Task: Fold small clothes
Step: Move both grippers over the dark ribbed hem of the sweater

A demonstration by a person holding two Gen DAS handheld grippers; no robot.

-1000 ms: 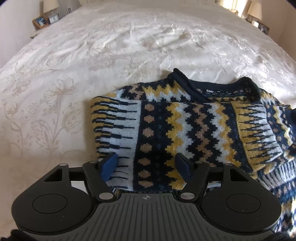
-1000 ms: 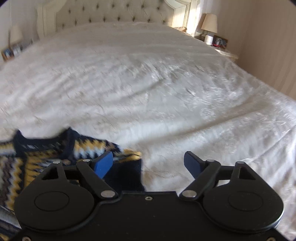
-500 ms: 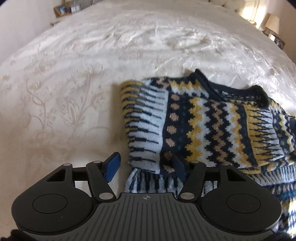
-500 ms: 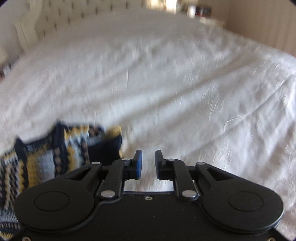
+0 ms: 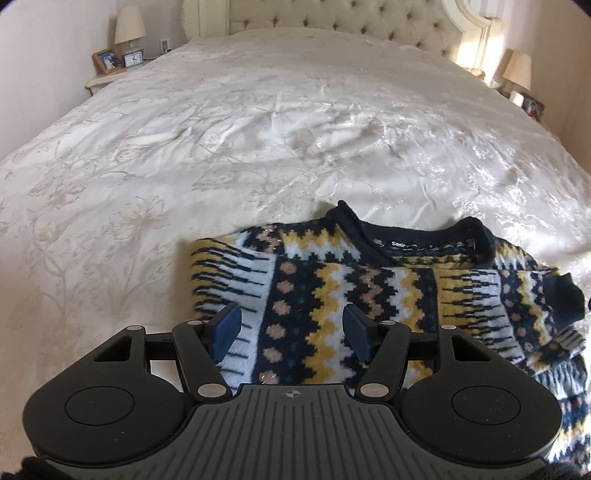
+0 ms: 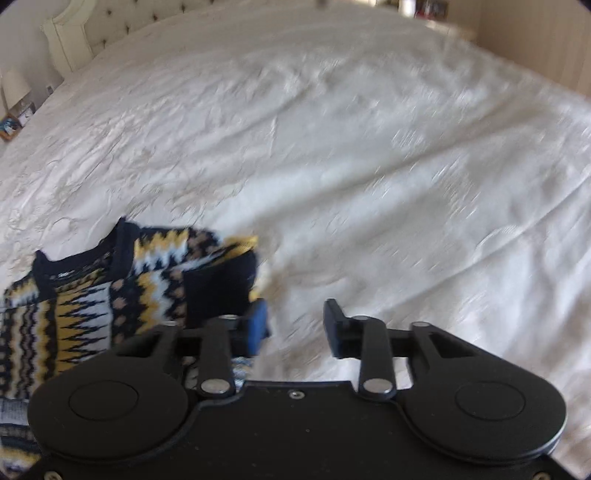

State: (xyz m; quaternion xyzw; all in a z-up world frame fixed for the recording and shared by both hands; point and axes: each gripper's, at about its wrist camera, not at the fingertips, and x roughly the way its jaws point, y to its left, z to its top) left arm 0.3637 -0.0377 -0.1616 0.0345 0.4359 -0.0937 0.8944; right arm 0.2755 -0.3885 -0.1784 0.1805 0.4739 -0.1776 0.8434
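A small knitted sweater (image 5: 369, 288) in navy, yellow, white and tan zigzags lies on the white bedspread (image 5: 258, 129), its sleeves folded in over its body and its navy collar towards the headboard. My left gripper (image 5: 291, 332) is open and empty, hovering over the sweater's lower left part. In the right wrist view the sweater (image 6: 110, 295) lies at the lower left. My right gripper (image 6: 295, 328) is open and empty, just right of the sweater's folded navy cuff, above bare bedspread (image 6: 406, 166).
A tufted cream headboard (image 5: 332, 22) stands at the far end. A nightstand with a lamp (image 5: 129, 26), a photo frame and a clock is at the far left; another lamp (image 5: 517, 70) is at the far right. A wall (image 6: 546, 40) runs along the bed's right side.
My left gripper moved back right over the sweater and tilted up, bringing the headboard into view. My right gripper, wide open at first, closed to a narrow gap and has reopened beside the cuff.
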